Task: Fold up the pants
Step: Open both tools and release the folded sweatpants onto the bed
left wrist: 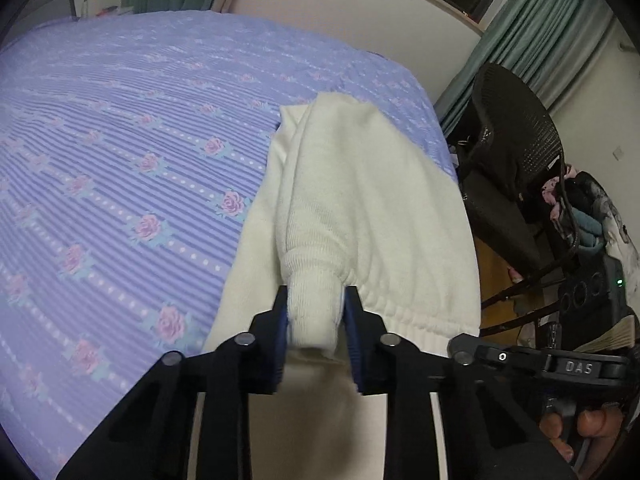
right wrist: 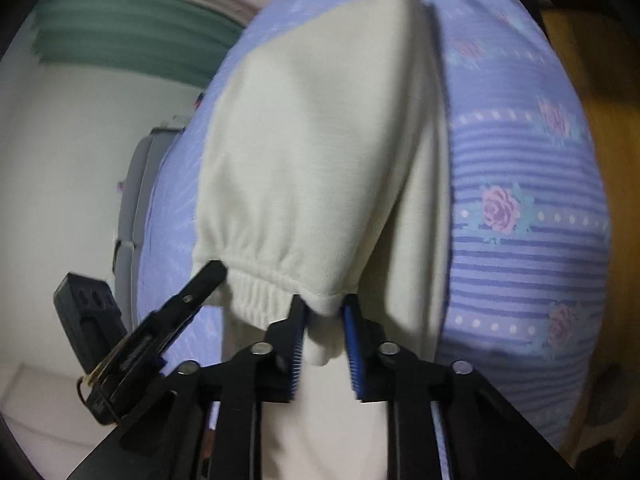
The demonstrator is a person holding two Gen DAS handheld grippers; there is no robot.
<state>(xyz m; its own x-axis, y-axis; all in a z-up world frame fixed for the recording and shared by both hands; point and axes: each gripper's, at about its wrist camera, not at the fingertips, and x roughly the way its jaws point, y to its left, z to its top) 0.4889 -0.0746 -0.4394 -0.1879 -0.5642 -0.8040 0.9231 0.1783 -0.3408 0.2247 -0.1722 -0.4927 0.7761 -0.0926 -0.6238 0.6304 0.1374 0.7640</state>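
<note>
Pants (right wrist: 320, 152) lower part cut off behind fingers (right wrist: 297, 344); right wrist view motion-blurred; chair (left wrist: 516, 152) clutter indistinct.

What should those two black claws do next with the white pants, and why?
Probably carry the cloth forward over the part lying on the bed and lower it. The left gripper pinches a ribbed cuff and the right gripper the waistband edge of the pants, both lifted.
</note>
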